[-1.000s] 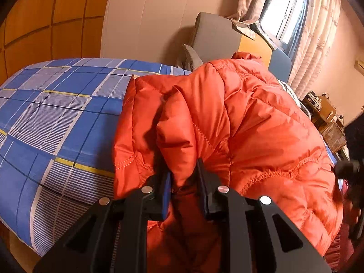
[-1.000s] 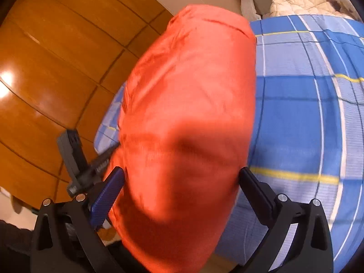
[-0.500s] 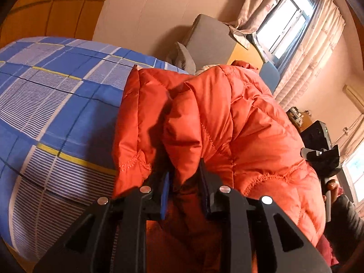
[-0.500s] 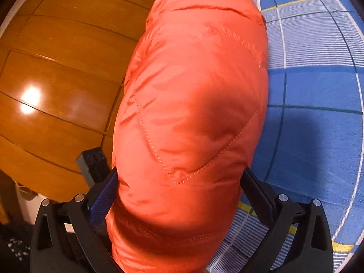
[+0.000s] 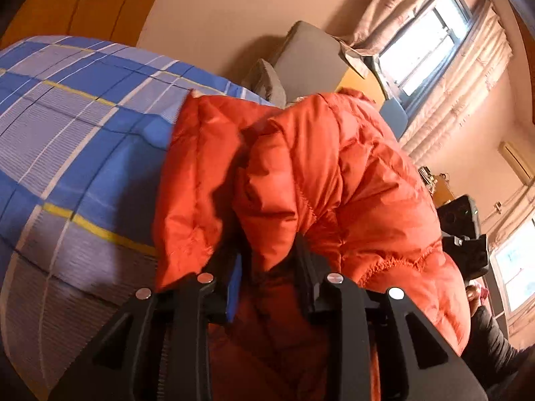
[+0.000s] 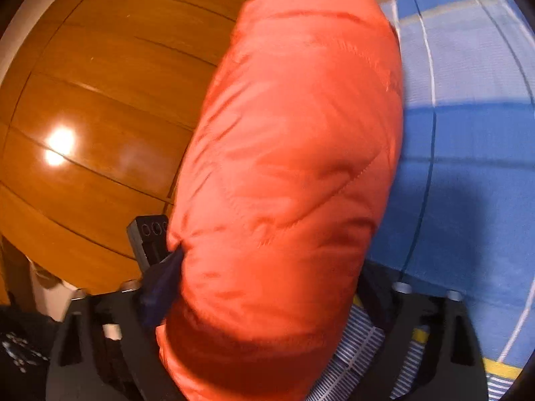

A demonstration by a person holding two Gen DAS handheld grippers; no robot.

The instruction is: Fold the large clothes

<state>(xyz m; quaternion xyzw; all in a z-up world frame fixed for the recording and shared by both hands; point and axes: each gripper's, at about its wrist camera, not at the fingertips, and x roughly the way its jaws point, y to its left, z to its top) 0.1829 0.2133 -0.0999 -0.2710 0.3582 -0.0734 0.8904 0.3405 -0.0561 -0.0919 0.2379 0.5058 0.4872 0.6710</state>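
An orange quilted down jacket [image 5: 334,180] lies bunched on a bed with a blue plaid sheet [image 5: 77,140]. My left gripper [image 5: 269,267] is shut on a fold of the jacket's edge and holds it above the bed. In the right wrist view a thick puffy part of the jacket [image 6: 294,167] fills the space between the wide-set jaws of my right gripper [image 6: 267,274], which hold it by its sides. The right fingertips are mostly hidden by the fabric. The other gripper's body shows at the right edge of the left wrist view [image 5: 464,234].
A grey cushion and chair back [image 5: 301,63] stand behind the bed under a curtained window [image 5: 431,36]. Wooden wall panels [image 6: 100,117] lie to the left of the bed. The blue plaid sheet [image 6: 468,167] extends to the right of the jacket.
Both grippers have lifted and tilted with the jacket; the bed has dropped lower and leftward in the left view. The right jaws have closed in from wide open onto the bulky jacket.
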